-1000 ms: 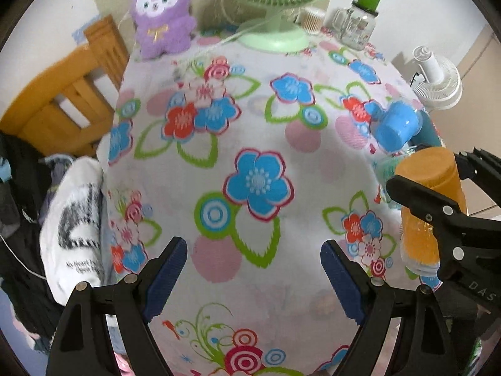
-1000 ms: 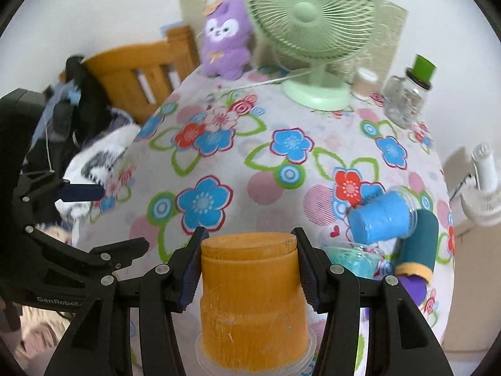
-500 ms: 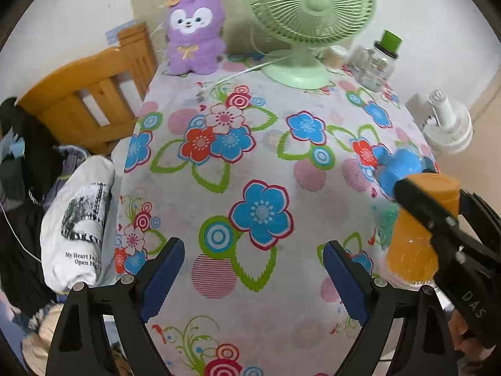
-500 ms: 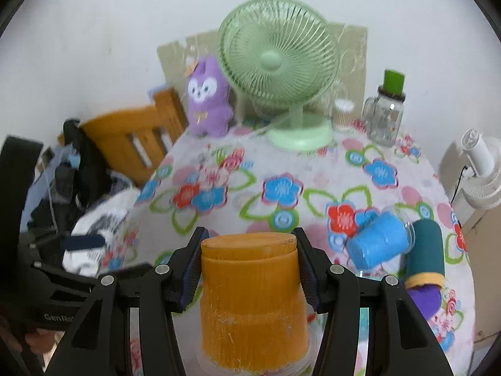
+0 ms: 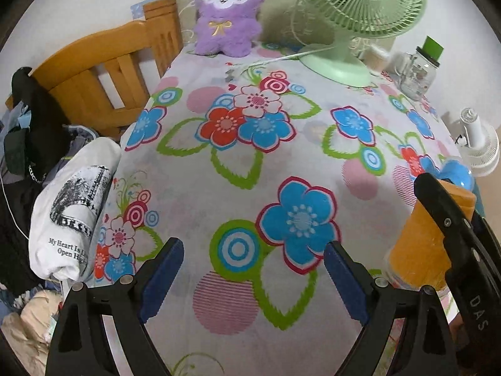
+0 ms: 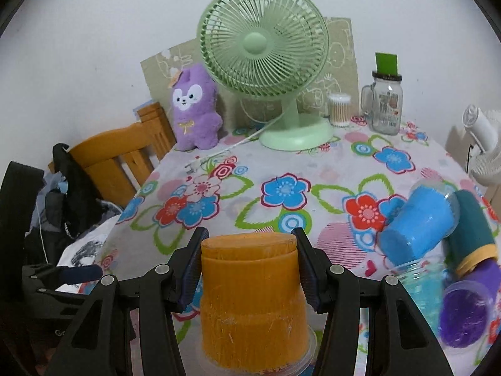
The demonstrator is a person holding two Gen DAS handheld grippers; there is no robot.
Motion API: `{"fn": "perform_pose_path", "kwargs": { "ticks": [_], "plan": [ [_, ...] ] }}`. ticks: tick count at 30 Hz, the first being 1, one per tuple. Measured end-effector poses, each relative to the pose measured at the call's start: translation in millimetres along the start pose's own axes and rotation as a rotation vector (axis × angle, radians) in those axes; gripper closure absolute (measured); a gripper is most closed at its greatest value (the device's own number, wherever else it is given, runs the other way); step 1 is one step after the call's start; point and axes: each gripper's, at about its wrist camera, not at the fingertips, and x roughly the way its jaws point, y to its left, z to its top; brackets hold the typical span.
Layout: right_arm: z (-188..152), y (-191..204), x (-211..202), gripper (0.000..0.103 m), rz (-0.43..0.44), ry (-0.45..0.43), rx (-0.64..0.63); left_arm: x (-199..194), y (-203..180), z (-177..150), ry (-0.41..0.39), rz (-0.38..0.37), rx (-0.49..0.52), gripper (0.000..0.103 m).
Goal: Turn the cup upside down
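Right gripper [image 6: 249,263] clamped on orange cup [image 6: 250,300], closed base up, wide rim down, at near right edge of floral tablecloth [image 5: 250,163]. Left gripper [image 5: 250,279] spread wide, holding nothing, over the cloth. Blue cup [image 6: 416,222] lies tipped, far right.

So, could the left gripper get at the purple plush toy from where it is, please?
Probably yes: the left gripper is open and holds nothing, and only bare floral tablecloth lies between it and the purple plush toy at the far edge.
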Motion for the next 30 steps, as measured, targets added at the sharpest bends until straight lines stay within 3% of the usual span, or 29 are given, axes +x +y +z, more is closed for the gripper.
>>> {"fn": "perform_pose_path", "kwargs": {
  "ticks": [10,16,18,20,23,30],
  "plan": [
    [-11.3,4.0,17.7,0.045,-0.014,0.006,-0.047,20.8,4.8,-5.0,-0.001,0.021,0.001,0.011],
    [-15.9,5.4,11.6,0.043,0.003,0.073,-0.019,19.1,7.2,-9.5,0.021,0.022,0.007,0.011],
    [-17.2,8.0,10.8,0.039,0.001,0.108,-0.026,16.4,7.1,-11.0,0.030,0.025,0.014,0.011],
    [-17.3,7.7,8.9,0.025,0.002,0.153,-0.003,14.0,6.7,-12.5,0.047,0.033,0.022,0.011],
    [-13.4,9.8,-1.3,0.015,-0.003,0.190,0.012,7.8,6.8,-15.6,0.080,0.023,0.023,0.011],
    [4.3,15.1,-31.4,0.008,-0.044,0.254,0.018,-16.1,1.1,-19.0,0.158,-0.019,0.048,0.010]
  ]
}}
